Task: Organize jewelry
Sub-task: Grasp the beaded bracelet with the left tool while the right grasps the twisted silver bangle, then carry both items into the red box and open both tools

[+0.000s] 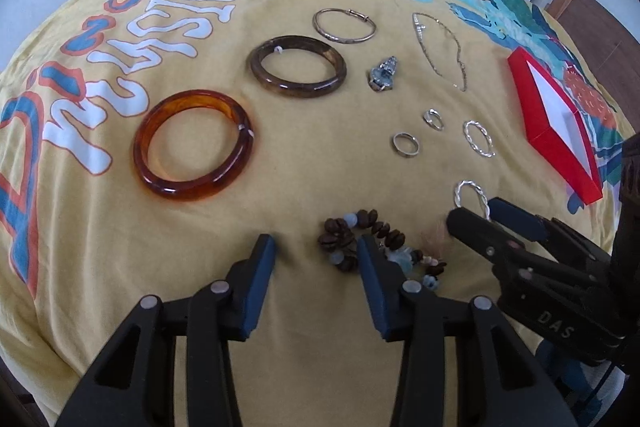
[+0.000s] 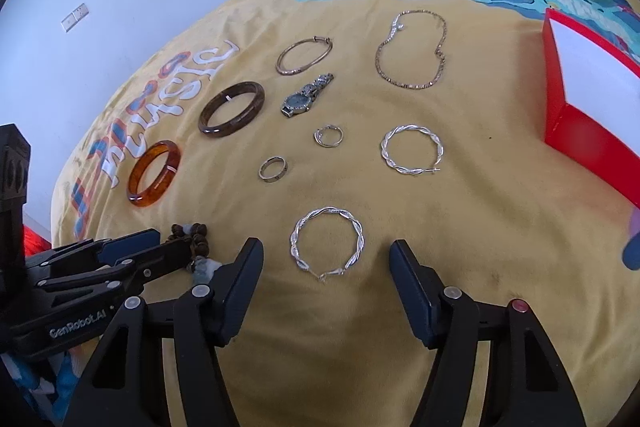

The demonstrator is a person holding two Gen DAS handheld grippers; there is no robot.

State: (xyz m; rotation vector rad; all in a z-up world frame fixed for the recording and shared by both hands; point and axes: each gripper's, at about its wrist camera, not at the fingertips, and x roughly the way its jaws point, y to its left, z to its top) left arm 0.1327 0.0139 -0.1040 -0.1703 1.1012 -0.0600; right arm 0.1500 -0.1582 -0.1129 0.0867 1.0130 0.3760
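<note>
Jewelry lies spread on a yellow printed cloth [image 1: 304, 155]. My left gripper [image 1: 316, 247] is open and empty; a wooden bead bracelet [image 1: 360, 235] lies by its right finger. My right gripper [image 2: 326, 251] is open, with a twisted silver hoop [image 2: 326, 243] on the cloth between its fingertips. A second twisted hoop [image 2: 412, 149], two small rings [image 2: 328, 136] [image 2: 273, 168], a watch [image 2: 306, 97], a chain necklace [image 2: 412, 51], a thin gold bangle [image 2: 304, 55], a dark brown bangle [image 1: 298, 67] and an amber bangle [image 1: 194, 145] lie beyond.
An open red jewelry box [image 1: 556, 119] with a white lining stands at the right edge of the cloth; it also shows in the right wrist view [image 2: 588, 95]. White walls and a wardrobe lie behind the cloth.
</note>
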